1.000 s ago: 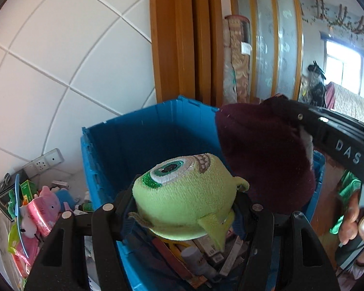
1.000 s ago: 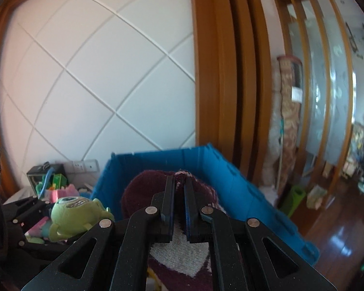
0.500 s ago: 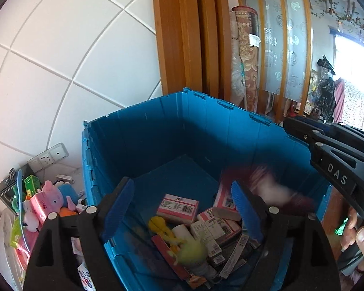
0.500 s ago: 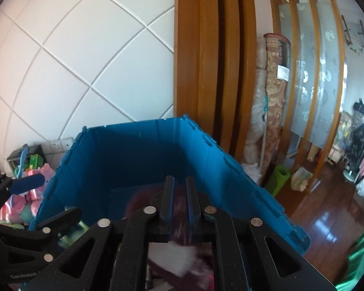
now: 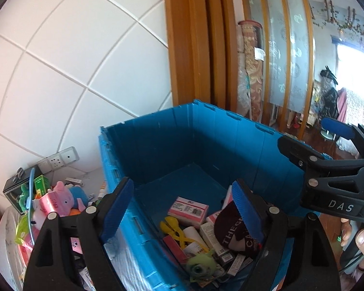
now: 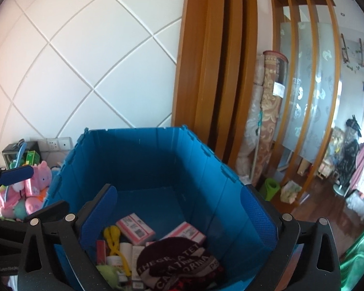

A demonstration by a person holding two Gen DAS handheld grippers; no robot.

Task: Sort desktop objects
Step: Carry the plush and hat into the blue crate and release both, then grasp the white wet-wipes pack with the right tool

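A blue crate [image 5: 157,150] stands against the white tiled wall; it also shows in the right wrist view [image 6: 143,160]. Inside lie a green one-eyed plush [image 5: 201,268], a maroon knit hat [image 5: 235,232] with white lettering, pink boxes [image 5: 188,207] and yellow tongs [image 5: 173,230]. The hat [image 6: 177,264] and plush [image 6: 109,275] also show in the right wrist view. My left gripper [image 5: 182,213] is open and empty above the crate's near left corner. My right gripper [image 6: 179,218] is open and empty above the crate, and shows at the right of the left wrist view [image 5: 327,145].
A pile of toys with a pink pig plush [image 5: 60,201] lies left of the crate, under wall sockets [image 5: 58,160]. A wooden door frame [image 6: 218,60] and rolled carpets [image 6: 271,111] stand behind the crate on the right.
Both grippers have opened. The green plush dropped from my left gripper and the maroon hat from my right gripper into the crate, where both now lie.
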